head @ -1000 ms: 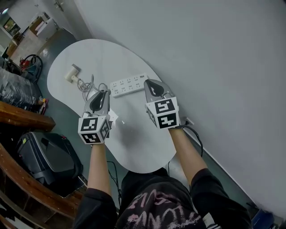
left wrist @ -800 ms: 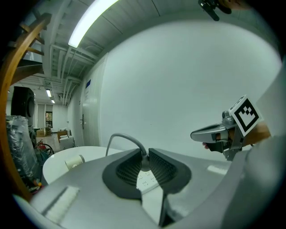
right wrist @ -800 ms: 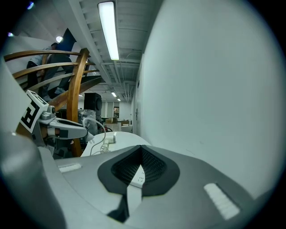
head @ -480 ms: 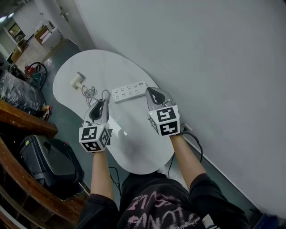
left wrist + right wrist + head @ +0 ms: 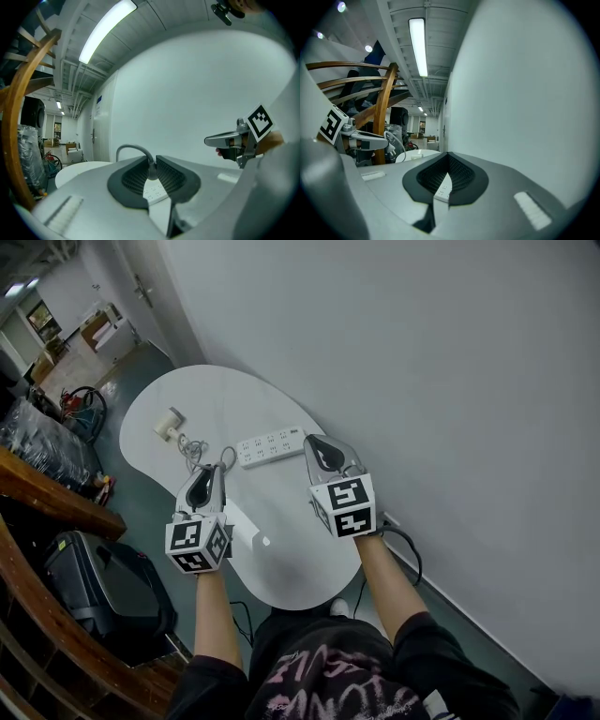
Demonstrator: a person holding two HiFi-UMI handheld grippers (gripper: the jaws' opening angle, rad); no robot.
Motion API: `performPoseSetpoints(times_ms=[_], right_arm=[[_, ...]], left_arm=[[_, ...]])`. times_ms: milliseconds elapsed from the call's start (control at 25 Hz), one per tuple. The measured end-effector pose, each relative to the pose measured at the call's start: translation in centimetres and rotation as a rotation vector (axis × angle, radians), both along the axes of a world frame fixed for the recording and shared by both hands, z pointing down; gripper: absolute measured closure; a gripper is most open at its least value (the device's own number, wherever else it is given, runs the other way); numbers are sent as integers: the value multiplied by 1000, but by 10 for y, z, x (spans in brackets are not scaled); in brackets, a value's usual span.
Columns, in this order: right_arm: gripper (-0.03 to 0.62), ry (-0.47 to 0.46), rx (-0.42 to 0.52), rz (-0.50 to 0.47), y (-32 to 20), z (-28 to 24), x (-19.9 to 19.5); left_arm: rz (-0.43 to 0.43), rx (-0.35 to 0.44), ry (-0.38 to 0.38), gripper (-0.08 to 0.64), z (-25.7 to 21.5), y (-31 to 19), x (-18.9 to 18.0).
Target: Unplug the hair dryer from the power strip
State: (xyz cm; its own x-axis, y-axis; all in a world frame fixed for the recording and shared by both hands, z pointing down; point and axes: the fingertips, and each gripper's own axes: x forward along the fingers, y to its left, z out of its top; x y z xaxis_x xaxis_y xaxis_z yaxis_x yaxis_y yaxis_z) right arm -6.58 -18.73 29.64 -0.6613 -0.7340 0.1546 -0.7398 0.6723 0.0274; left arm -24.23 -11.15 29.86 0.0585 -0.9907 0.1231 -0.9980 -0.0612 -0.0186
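Note:
A white power strip (image 5: 272, 445) lies across the white table (image 5: 291, 549). The cream hair dryer (image 5: 170, 424) lies at the far left, and its grey cord (image 5: 192, 451) trails toward my left gripper (image 5: 208, 471). That gripper (image 5: 152, 161) is shut on the dryer's plug (image 5: 152, 172); the cord (image 5: 133, 149) arcs up out of the jaws. The plug hangs apart from the strip (image 5: 154, 191). My right gripper (image 5: 315, 442) hovers by the strip's right end, shut with nothing in it (image 5: 448, 157); the strip (image 5: 442, 190) shows beneath it.
A plain grey wall (image 5: 422, 352) runs along the table's right side. Wooden rails (image 5: 47, 493) and a black case (image 5: 103, 587) stand at the left on the floor. A dark cable (image 5: 408, 545) hangs off the table's near right edge.
Both grippers have drawn back a little toward the person, the left one still with the plug. The head view has shifted, so the table sits lower in the picture.

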Motion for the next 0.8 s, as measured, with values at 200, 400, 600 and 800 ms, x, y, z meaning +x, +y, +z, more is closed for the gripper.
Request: performPoseSetpoints(times_ms=[200, 400, 600, 800], right_arm=[[572, -11, 11, -5, 13, -7, 6], [572, -25, 28, -13, 29, -19, 15], [572, -35, 48, -19, 39, -25, 19], [572, -36, 52, -22, 42, -24, 22]], left_arm=[[-5, 11, 0, 506, -6, 15, 6], [-12, 34, -8, 506, -19, 30, 13], [-10, 50, -12, 506, -24, 38, 19], [-7, 51, -15, 506, -23, 43, 24]])
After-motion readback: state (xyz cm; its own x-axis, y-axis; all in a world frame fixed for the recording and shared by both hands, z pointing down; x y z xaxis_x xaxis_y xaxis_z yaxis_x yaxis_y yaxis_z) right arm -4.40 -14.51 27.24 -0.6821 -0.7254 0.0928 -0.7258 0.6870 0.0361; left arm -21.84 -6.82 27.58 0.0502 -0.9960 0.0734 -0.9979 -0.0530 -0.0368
